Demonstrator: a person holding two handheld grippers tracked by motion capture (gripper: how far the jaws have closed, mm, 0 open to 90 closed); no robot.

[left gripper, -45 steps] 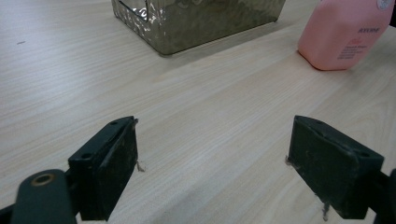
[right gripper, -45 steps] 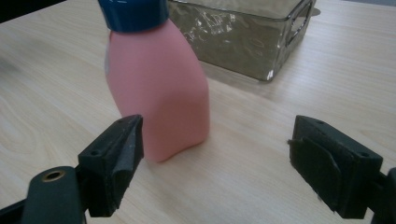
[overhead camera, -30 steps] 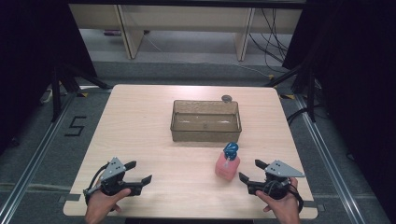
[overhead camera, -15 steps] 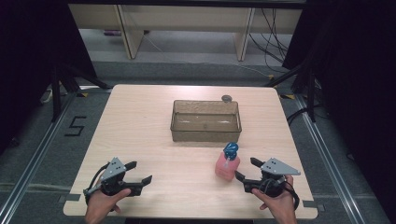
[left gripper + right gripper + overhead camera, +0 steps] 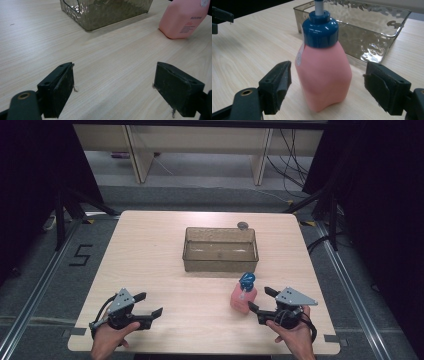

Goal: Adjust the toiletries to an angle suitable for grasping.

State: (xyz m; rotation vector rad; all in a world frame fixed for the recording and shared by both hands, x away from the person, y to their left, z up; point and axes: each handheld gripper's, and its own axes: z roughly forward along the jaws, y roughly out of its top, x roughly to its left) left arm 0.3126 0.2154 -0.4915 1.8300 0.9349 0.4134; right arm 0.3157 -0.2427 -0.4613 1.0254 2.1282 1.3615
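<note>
A pink pump bottle (image 5: 243,297) with a blue cap stands upright on the table, in front of a clear brownish tub (image 5: 220,250). My right gripper (image 5: 262,299) is open just right of the bottle. In the right gripper view the bottle (image 5: 323,72) stands between and just beyond the two spread jaws, apart from both. My left gripper (image 5: 148,304) rests open near the front left of the table, nothing between its jaws. The left gripper view shows bare wood by my left gripper (image 5: 113,87), with the bottle (image 5: 182,20) and the tub (image 5: 105,11) farther off.
The wooden table (image 5: 150,260) has its front edge close to both hands. A small dark round object (image 5: 243,225) lies behind the tub. Shelving legs and cables stand on the floor beyond the table's far edge.
My right gripper has moved left toward the pink bottle, so the bottle now stands close in front of its open jaws. The left gripper has stayed put.
</note>
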